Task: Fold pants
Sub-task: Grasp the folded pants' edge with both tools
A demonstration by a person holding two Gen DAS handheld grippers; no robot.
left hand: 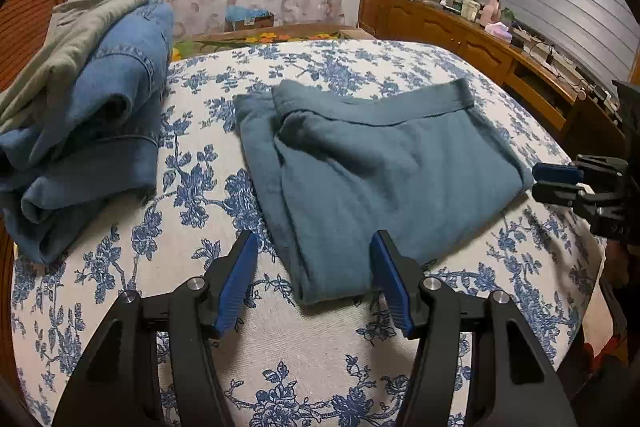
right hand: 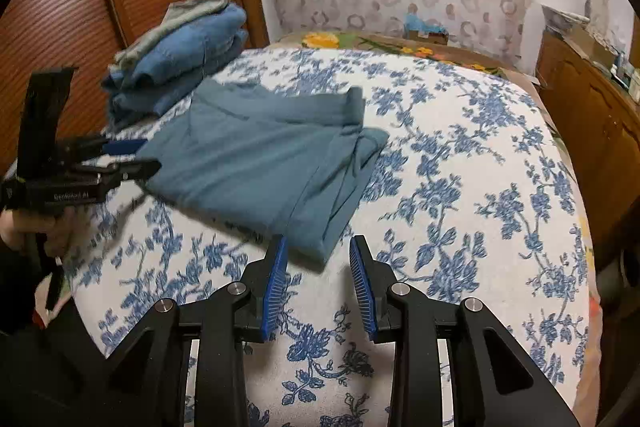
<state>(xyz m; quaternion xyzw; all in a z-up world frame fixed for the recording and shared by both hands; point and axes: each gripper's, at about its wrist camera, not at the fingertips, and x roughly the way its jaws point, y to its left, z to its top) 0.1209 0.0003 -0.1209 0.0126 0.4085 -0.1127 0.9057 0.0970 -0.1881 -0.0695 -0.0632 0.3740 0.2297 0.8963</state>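
The teal pants (left hand: 384, 179) lie folded into a compact, roughly square packet on the flowered bedspread (left hand: 360, 359), about midway across the bed and nearer its front edge than its far one. The waistband runs along the packet's far side and the layered fold edges face the near corner, so the fold looks finished or nearly so: the cloth sits flat and nothing lifts it.

The left gripper (left hand: 314, 281) hangs over the packet's near corner with its jaws apart; the cloth's edge shows between the blue pads (left hand: 236, 287) but they do not press on it, which fits a release or a last tidy of that corner. The right gripper (right hand: 318, 285) stands just off the packet's other near corner, jaws parted to a narrower gap and empty, the bedspread showing between them.

Toward the bed's far left corner, against the wooden headboard (right hand: 60, 7), sits a stack of folded clothes (left hand: 84, 115), denim with a grey piece on top. That is probably where finished items go, and the packet would join it.
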